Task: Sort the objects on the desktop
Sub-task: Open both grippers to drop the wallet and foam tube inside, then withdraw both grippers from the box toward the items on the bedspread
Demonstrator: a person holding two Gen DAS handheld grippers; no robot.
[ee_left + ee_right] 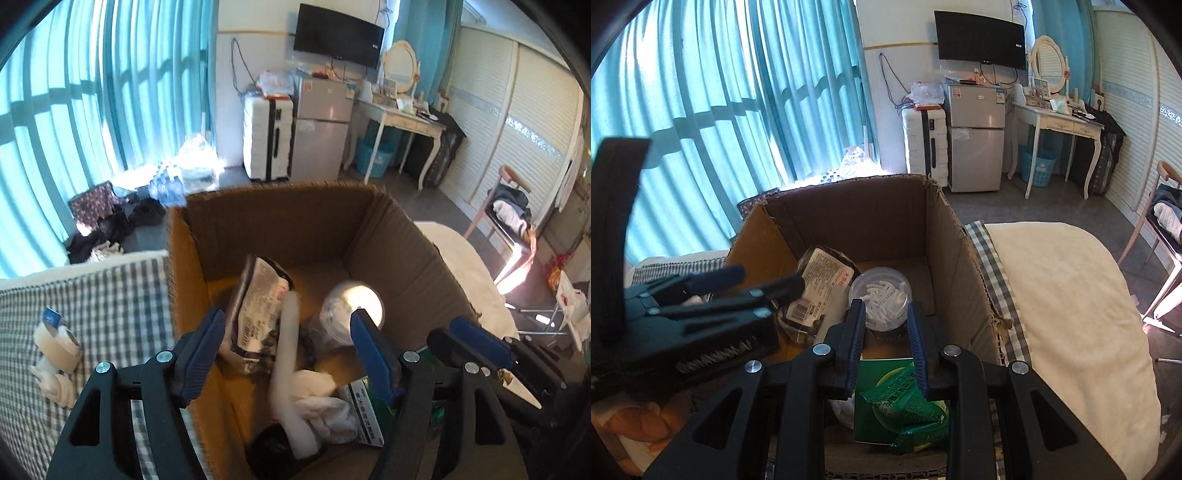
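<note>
Spread across the foreground, a bed (1071,295) under a cream blanket, with a checked sheet (110,295) showing along its edges. Standing on that bed, top open, a cardboard box (277,229), already partly filled with sorted odds and ends.

Poised over the box's near left side, the left gripper (289,314), fingers spread wide and holding nothing, angled down toward the contents. Just beside it on the right, the right gripper (884,306), fingers drawn in to a narrow gap and pinching a crumpled green sachet (905,402) low between the pads, above the box's near right corner.

Inside the box, leaning against the left wall, a dark packet (255,306) with a white printed label and barcode. To its right, toward the back, a clear round tub (347,306) holding small white pieces. Running from the packet toward the near wall, a long white tube (288,350), tilted and crossing a bundle of white cloth (321,402). Flat on the box floor at the near right, directly beneath the sachet, a green and white carton (364,413).

Outside the box, on the checked sheet well to the left, a roll of clear tape (59,341) beside some small pale items too blurred to identify.
</note>
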